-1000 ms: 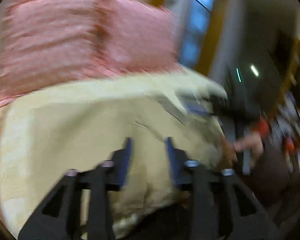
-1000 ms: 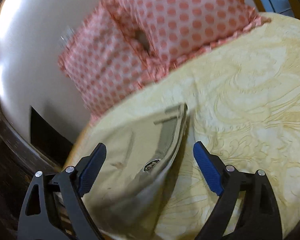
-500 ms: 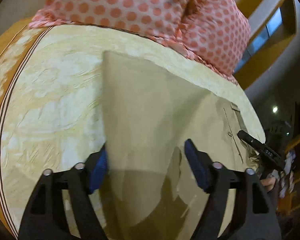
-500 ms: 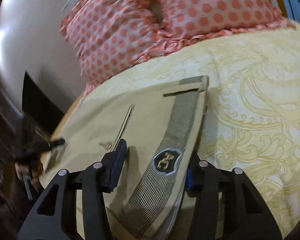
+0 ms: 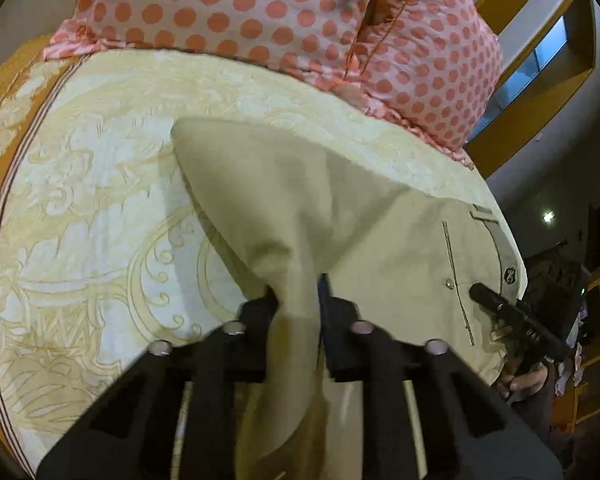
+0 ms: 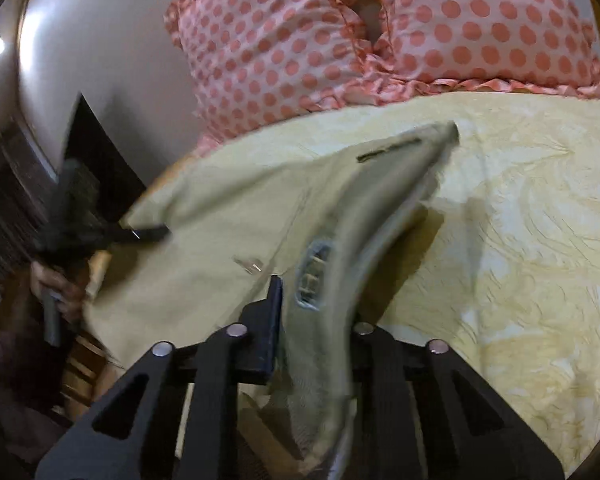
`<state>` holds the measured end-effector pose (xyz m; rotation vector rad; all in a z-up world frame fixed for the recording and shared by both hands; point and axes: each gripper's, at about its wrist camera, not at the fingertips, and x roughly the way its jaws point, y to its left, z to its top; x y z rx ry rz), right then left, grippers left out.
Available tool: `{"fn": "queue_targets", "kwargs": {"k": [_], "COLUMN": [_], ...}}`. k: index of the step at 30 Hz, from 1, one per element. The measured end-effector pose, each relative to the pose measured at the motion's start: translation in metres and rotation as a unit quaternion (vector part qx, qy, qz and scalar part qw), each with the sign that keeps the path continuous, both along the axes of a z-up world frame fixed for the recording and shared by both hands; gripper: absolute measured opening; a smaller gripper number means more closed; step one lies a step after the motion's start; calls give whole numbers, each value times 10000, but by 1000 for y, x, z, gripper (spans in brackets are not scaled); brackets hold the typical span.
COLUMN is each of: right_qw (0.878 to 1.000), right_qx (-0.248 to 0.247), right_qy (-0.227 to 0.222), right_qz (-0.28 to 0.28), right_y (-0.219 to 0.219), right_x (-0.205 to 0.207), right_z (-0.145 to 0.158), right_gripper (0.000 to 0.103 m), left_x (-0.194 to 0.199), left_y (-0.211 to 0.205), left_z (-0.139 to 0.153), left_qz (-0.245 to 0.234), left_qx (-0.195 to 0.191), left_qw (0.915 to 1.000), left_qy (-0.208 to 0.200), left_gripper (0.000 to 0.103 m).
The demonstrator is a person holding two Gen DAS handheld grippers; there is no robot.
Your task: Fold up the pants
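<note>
Khaki pants (image 5: 340, 216) lie on a yellow patterned bedspread (image 5: 80, 208). My left gripper (image 5: 298, 292) is shut on a pinched fold of the leg fabric and lifts it a little off the bed. In the right wrist view the pants (image 6: 228, 216) spread to the left. My right gripper (image 6: 320, 300) is shut on the waistband (image 6: 364, 224) near its sewn logo patch (image 6: 314, 276), and the band is raised. The right gripper also shows at the right in the left wrist view (image 5: 516, 316).
Two pink polka-dot pillows (image 5: 284, 12) lie at the head of the bed, also in the right wrist view (image 6: 380, 36). An orange border (image 5: 4, 92) marks the bedspread's left edge. A window with a yellow frame (image 5: 540, 52) is at the right. The bed's edge falls off beside a dark wall panel (image 6: 96, 152).
Both grippers have closed from open onto the pants: the left on the leg fabric, the right on the waistband. The gripped cloth now rises off the bedspread.
</note>
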<state>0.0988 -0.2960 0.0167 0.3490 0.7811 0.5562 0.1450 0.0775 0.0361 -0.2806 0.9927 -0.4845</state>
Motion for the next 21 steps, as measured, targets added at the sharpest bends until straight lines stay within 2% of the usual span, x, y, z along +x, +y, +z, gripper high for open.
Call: {"fn": "queue_targets", "kwargs": {"k": [4, 6, 10, 12, 14, 15, 16, 17, 18, 19, 21], "right_qw": [9996, 9997, 9993, 9985, 9971, 9946, 9887, 9864, 9865, 9874, 9924], "right_qx": [255, 170, 180, 119, -253, -548, -912, -993, -937, -771, -372], "right_qy": [-68, -167, -222, -151, 74, 263, 504, 535, 417, 152, -76], "right_qz": [102, 52, -250, -507, -717, -846, -1079, -1194, -1279, -1374, -1171], "right_y": [-5, -6, -15, -21, -21, -21, -24, -28, -33, -39, -38], "right_x": [28, 54, 116, 145, 168, 176, 179, 176, 169, 156, 138], "right_z": [19, 28, 35, 30, 20, 15, 11, 12, 15, 24, 33], "right_gripper": [17, 17, 17, 18, 28, 39, 41, 41, 49, 60, 62], "left_x": [13, 30, 76, 107, 134, 137, 136, 127, 118, 109, 92], "left_y": [-4, -9, -22, -29, -31, -30, -25, -19, -15, -13, -12], "left_z": [18, 28, 43, 40, 27, 24, 22, 24, 28, 31, 37], "left_qz": [-45, 9, 232, 393, 591, 678, 771, 832, 898, 898, 773], "left_qx": [123, 219, 398, 526, 901, 1008, 1045, 1001, 1011, 975, 683], "left_qw": [9991, 9976, 9929, 9916, 9909, 9902, 9896, 9887, 9866, 9857, 9876], "left_qy": [-400, -659, -1096, -1115, -803, -688, -624, -744, -912, -1039, -1181], "left_gripper": [10, 9, 10, 12, 16, 17, 20, 20, 22, 31, 42]}}
